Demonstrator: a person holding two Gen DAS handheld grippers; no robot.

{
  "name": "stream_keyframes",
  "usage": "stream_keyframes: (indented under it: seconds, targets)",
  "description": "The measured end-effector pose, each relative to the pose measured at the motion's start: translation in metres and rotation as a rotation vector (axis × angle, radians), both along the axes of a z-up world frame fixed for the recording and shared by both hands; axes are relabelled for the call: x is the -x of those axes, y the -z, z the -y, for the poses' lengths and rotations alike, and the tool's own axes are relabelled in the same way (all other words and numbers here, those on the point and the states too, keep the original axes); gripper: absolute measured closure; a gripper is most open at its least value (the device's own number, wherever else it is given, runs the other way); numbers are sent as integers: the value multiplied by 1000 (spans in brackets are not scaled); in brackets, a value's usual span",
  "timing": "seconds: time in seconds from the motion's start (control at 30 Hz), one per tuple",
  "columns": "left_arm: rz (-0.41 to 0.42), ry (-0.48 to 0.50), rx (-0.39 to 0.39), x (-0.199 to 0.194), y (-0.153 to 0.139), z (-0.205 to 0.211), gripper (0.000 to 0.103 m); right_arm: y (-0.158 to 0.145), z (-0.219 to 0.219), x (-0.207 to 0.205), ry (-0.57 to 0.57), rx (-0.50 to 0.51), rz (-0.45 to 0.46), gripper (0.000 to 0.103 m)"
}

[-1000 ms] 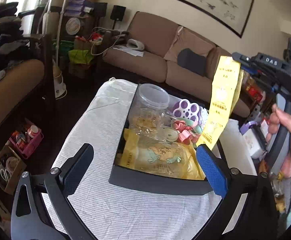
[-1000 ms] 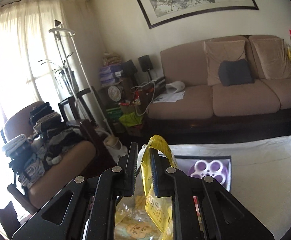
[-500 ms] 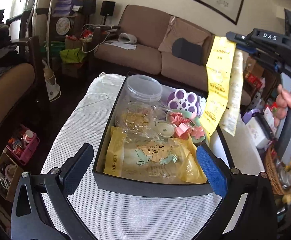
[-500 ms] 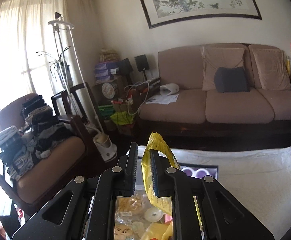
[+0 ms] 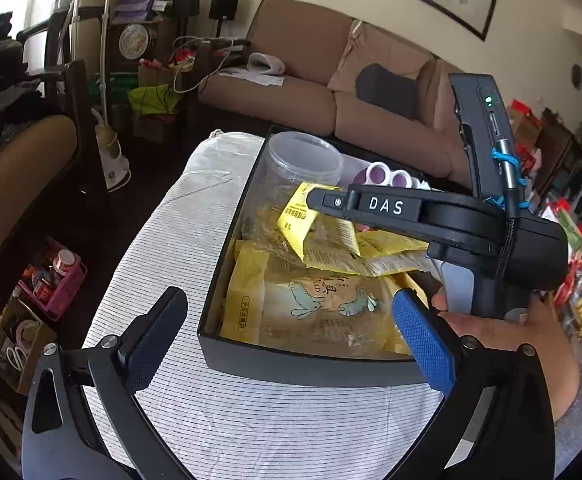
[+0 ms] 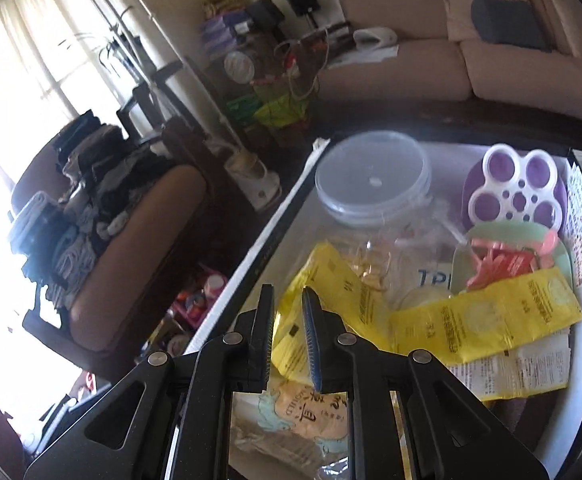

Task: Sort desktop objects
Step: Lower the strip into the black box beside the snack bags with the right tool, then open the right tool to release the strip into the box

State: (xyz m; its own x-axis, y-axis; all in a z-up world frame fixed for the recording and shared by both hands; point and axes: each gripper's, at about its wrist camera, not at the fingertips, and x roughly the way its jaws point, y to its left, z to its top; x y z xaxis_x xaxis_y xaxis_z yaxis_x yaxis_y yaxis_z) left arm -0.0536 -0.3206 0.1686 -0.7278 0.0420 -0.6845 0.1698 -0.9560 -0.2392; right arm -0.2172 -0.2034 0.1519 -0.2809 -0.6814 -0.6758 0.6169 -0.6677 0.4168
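A black box stands on the striped tablecloth. It holds a large yellow snack bag, a clear lidded jar and a purple-and-white paw-shaped piece. My right gripper reaches down into the box, held by a hand. Its jaws are opening. The end of a yellow sachet strip still sits between them at my right gripper, and the rest lies slack across the snack bag. My left gripper hovers open in front of the box, holding nothing.
A green dish of pink clips sits in the box beside the jar. On the floor to the left are a pink basket and an armchair piled with clothes. A brown sofa stands behind the table.
My right gripper has dropped from high above the table into the box, tilting downward. The yellow strip that hung from it now lies on the contents. The left gripper sank slightly toward the box.
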Motion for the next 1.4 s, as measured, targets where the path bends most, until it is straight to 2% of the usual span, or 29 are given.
stream_keyframes:
  seconds: [0.1, 0.2, 0.23, 0.27, 0.33, 0.47, 0.53, 0.57, 0.63, 0.73, 0.93, 1.0, 1.1, 1.2, 1.23, 1.3, 1.37, 1.4]
  targets:
    - [9, -8, -22, -1, 3, 8, 0, -4, -11, -1, -51, -24, 43, 72]
    - [10, -30, -52, -3, 4, 18, 0, -17, -32, -2, -77, -8, 41, 70]
    - [7, -36, -62, -4, 4, 20, 0, -23, -41, -2, -62, -1, 19, 70]
    - [2, -39, -71, -5, 3, 21, 0, -30, -49, 0, -37, 8, -17, 65]
    - [-4, -34, -80, -6, 2, 20, 0, -38, -57, 7, 10, 10, -78, 51]
    - [14, -8, -23, -2, 2, 5, 0, -32, -36, 23, 3, -57, -128, 51]
    - [26, -1, 5, 2, 3, -2, 0, -23, -16, 27, -38, -114, -129, 51]
    - [29, 2, 5, 3, 4, -3, 0, -20, -5, 28, -56, -162, -142, 51]
    - [31, 3, -5, 5, 5, -3, 0, -15, 15, 23, -85, -248, -212, 58]
    - [32, 0, -11, 7, 6, 0, 0, -3, 25, 19, -101, -338, -268, 82]
    - [42, -2, -10, 8, 8, 3, 0, 7, -13, 25, -42, -409, -253, 84]
    - [40, 2, -10, 8, 8, 2, 0, 9, -35, 34, 7, -431, -251, 90]
    - [35, 3, -8, 6, 6, 1, 0, 12, -78, 58, 135, -400, -178, 90]
    - [32, 2, -13, 7, 6, 1, 0, 8, -102, 71, 208, -378, -136, 90]
    - [32, 2, -14, 7, 6, 1, 0, 3, -108, 72, 222, -345, -131, 88]
    - [34, 0, -12, 7, 6, 1, 0, -14, -113, 65, 199, -183, -122, 84]
    - [38, 1, -13, 9, 7, 0, 0, -23, -105, 55, 117, -107, -121, 47]
    - [40, 1, -13, 10, 8, -1, 0, -27, -95, 47, 67, -96, -144, 43]
